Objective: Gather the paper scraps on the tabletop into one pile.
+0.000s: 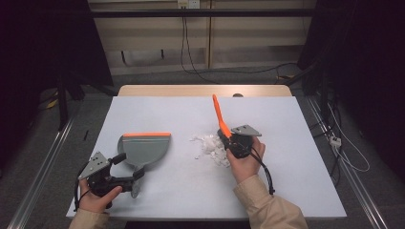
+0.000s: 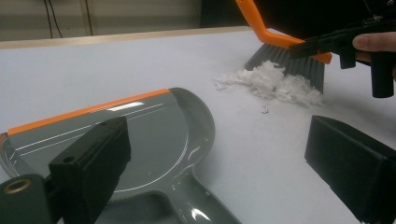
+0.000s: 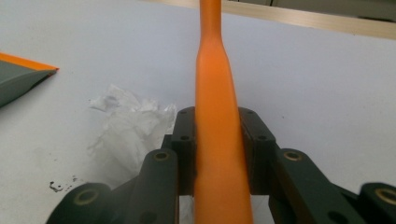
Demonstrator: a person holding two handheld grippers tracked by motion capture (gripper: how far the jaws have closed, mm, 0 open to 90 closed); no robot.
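High view, right gripper [image 1: 228,137] clamped tight on the orange brush [image 1: 218,114] handle, bristles touching the white scraps [image 1: 210,145] just left of it; left gripper [image 1: 129,168] jaws spread wide, straddling the grey dustpan [image 1: 145,148] handle, not squeezing it

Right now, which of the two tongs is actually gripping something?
The right tongs, clamped on the orange brush handle. The left tongs gape open beside the dustpan.

Your sleeves [image 1: 270,207] are tan fabric; each black claw, left claw [image 1: 125,164] and right claw [image 1: 228,138], carries a grey three-cornered plate [image 1: 246,130]; black cables [image 1: 265,171] trail behind; brass-ringed screw holes [image 3: 88,196] dot the linkages.
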